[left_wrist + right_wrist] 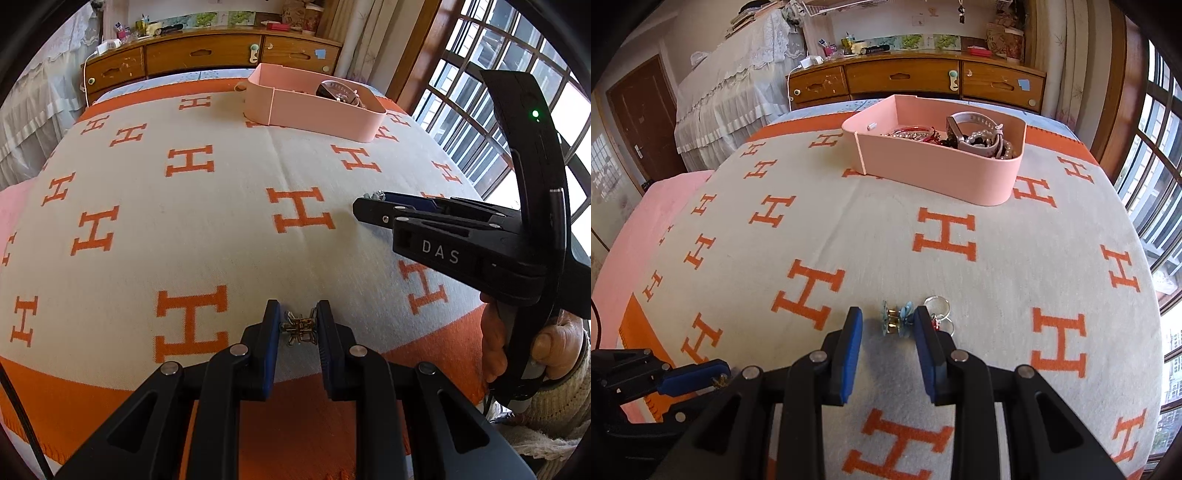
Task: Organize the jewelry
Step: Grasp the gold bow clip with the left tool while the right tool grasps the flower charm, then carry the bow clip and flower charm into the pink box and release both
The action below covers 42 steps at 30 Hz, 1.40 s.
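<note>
While pink tray [960, 177] sat far across blanket [849, 229], left gripper [298, 325] clamped metal hair claw [299, 328]; right gripper [888, 321] straddled blue flower clip [895, 320], jaws apart, clip apparently loose, likely tray-bound.

Showing a cream blanket [886, 240] patterned with orange H letters and edged by an orange border. Displaying a pale pink tray [942, 173] holding red bangles [916, 130] and a grey watch strap [975, 122]. Presenting black tongs with blue pads: left tongs [298, 328] framing a gold-toned clasp [299, 326], right tongs [888, 326] framing a light-blue flower charm [895, 321] beside silver rings [938, 306]. Backing with a brown wooden dresser [905, 79].
</note>
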### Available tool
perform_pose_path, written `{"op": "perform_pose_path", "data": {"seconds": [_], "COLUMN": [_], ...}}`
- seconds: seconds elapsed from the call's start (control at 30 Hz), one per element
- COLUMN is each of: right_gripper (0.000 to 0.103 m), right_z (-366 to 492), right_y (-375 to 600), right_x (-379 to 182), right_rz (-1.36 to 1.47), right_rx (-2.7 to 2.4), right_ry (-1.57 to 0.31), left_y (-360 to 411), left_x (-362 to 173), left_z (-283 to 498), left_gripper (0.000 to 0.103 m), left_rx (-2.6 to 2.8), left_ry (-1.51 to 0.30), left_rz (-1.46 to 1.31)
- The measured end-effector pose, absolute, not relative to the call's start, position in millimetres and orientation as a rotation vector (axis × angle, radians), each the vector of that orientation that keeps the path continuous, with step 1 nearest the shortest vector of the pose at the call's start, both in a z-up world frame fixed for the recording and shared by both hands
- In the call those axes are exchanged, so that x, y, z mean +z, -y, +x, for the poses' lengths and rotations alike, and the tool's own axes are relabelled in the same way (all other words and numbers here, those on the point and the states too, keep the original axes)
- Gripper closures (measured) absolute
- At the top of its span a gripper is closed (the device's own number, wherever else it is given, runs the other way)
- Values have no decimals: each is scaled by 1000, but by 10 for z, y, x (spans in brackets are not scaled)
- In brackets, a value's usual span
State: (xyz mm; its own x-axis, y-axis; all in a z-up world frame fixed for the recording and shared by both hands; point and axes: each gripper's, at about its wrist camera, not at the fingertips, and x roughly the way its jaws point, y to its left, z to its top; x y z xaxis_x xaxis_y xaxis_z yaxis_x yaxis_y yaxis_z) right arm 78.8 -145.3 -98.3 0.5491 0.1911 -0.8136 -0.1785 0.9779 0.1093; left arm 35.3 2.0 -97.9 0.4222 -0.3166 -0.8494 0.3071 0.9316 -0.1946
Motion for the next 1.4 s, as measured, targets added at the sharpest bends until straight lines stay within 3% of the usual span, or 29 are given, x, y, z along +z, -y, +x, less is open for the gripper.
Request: {"op": "perform_pose_path", "data": {"seconds": [0.13,0.2,0.53,0.97,1.17,1.4], "right_gripper": [75,86,86,86,85,85], "right_z": [791,794,843,1475,1928,2170], "right_y": [1401,1407,1588,2134,2246,2272], "right_x": [-983,-979,-752,218,83,-274], "right_rz": [-37,-32,116,277,322,337], "right_rx": [209,218,327,320,265,226], "right_ry": [-961,-964,-980,-822,-859,-947], "left_y": [-66,-96,-138,207,487,774], "left_x": [-893,-831,-448,289,309,-33], "left_z": [410,452,962,1992,2392,2716], "left_gripper": [85,85,85,85,85,84], "left_rx": [-375,-378,-406,-393,-404,-404], "left_ry": [-1042,-1036,-1035,-976,-969,-1052], "left_rz": [-12,-31,-83,-65,-78,-63]}}
